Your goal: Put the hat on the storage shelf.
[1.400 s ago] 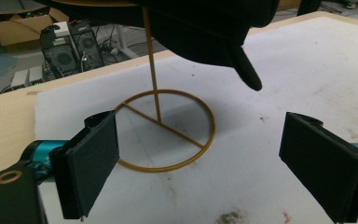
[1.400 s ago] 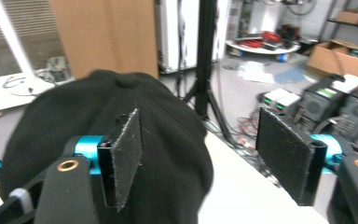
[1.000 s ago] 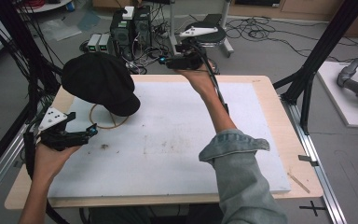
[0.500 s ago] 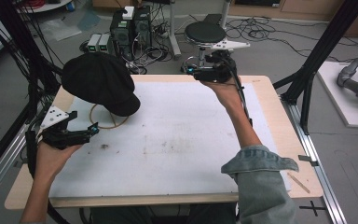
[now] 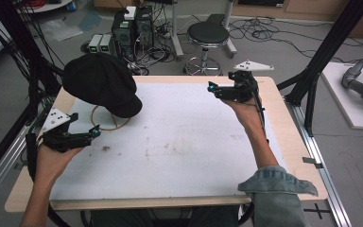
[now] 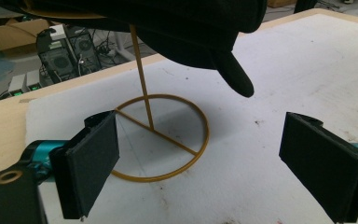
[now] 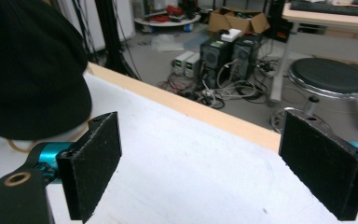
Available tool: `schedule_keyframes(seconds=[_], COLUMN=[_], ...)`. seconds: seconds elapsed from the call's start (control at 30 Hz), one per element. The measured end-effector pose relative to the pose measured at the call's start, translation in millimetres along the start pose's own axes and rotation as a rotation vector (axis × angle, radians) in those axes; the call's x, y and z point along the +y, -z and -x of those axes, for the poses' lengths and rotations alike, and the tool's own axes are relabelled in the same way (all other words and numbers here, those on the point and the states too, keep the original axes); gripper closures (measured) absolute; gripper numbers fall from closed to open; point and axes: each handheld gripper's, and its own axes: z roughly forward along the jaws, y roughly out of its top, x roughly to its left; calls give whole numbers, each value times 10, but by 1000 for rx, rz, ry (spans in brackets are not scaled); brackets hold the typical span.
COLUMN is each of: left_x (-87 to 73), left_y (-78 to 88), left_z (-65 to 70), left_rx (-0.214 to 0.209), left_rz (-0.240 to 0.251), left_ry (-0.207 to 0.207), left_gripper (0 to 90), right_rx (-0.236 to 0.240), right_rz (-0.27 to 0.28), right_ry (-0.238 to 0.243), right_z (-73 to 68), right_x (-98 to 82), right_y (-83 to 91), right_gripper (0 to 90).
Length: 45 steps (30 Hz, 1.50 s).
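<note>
One black cap (image 5: 101, 90) sits on one yellow wire stand (image 5: 108, 122) at the far left of the white surface (image 5: 189, 151); looks like the placing is done, cap resting on top, brim drooping toward the middle. Stand's ring base lies flat on the surface, upright rod (image 6: 142, 77) runs up into the cap.

Left gripper (image 5: 93, 134) hovers just beside the stand base, jaws wide apart, nothing between them, ring in front of the gap. Right gripper (image 5: 212, 89) is well apart from the cap at the far right side, pointing left toward it; its jaws have just been opening, now wide, empty.

Probably left: only pulling both hands away, or a small fix of the cap.

Count: one cap, one stand, two grippers. One stool (image 5: 208, 35) on the floor beyond.
</note>
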Motion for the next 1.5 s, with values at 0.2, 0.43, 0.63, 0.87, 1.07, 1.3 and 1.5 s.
schedule_keyframes(seconds=[0.2,0.43,0.63,0.87,1.07,1.3,1.5], left_x=[3,1,4,4,4,2,3], left_y=[10,1,3,-9,-25,-36,-51], left_z=[-8,-8,-7,12,21,28,46], left_rx=[3,0,-2,0,-2,1,-2], left_rz=[5,2,2,4,-1,-1,-1], left_ry=[6,3,2,6,-1,0,-2], left_gripper=[121,121,121,121,121,121,121], right_rx=[-21,-40,-71,-88,-108,-115,-113], right_rz=[-8,-4,-9,3,-7,-27,-32], right_ry=[-7,-33,-31,-85,-108,-154,-154], right_z=[7,37,29,54,93,135,138], right_x=[-192,-389,-560,-841,-1037,-1318,-1344], right_y=[138,232,307,419,466,480,489], right_gripper=[130,130,130,128,122,122,122])
